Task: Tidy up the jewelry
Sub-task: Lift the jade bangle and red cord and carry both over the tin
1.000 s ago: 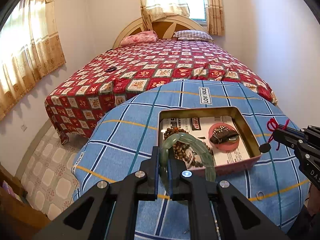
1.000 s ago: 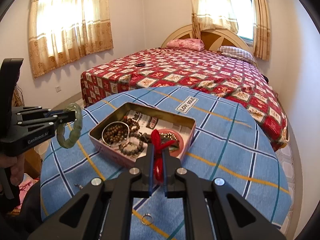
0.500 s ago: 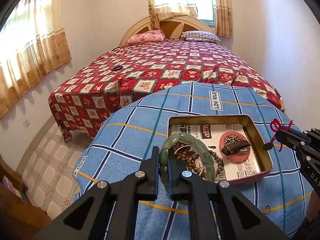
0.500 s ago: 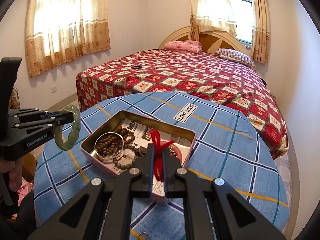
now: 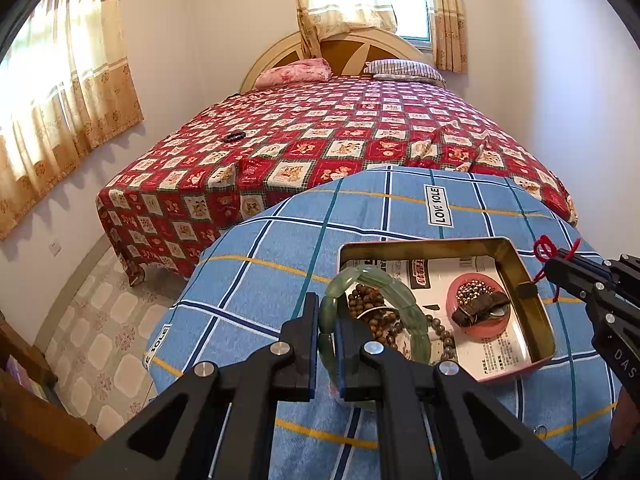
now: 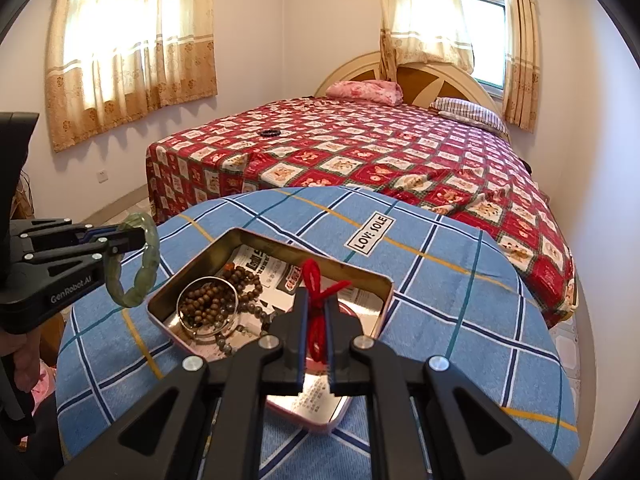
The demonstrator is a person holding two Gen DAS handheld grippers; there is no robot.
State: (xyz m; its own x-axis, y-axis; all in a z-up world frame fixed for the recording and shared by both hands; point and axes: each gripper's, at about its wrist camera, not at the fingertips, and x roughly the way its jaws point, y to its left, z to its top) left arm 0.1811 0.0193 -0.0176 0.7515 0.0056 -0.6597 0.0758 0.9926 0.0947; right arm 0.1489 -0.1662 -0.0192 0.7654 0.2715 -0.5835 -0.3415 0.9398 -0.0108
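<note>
My left gripper (image 5: pixel 328 308) is shut on a green jade bangle (image 5: pixel 404 300) and holds it above the near left part of a pink tin (image 5: pixel 532 300) with a gold inside. My right gripper (image 6: pixel 316 304) is shut on a red cord (image 6: pixel 314 280) above the tin's (image 6: pixel 384 280) near right side. The tin holds brown bead strings in a metal ring (image 6: pixel 208 304), a pink dish (image 5: pixel 476 308) with dark pieces and a printed paper lining. The bangle also shows in the right wrist view (image 6: pixel 140 264), with the left gripper (image 6: pixel 136 238) beside the tin.
The tin sits on a round table with a blue checked cloth (image 5: pixel 280 240). A small metal ring (image 5: pixel 542 429) lies on the cloth near the front edge. A bed with a red patterned cover (image 5: pixel 340 132) stands right behind the table.
Both grippers have moved forward and lower over the tin, which now looks nearer. The bangle and the red cord stay held.
</note>
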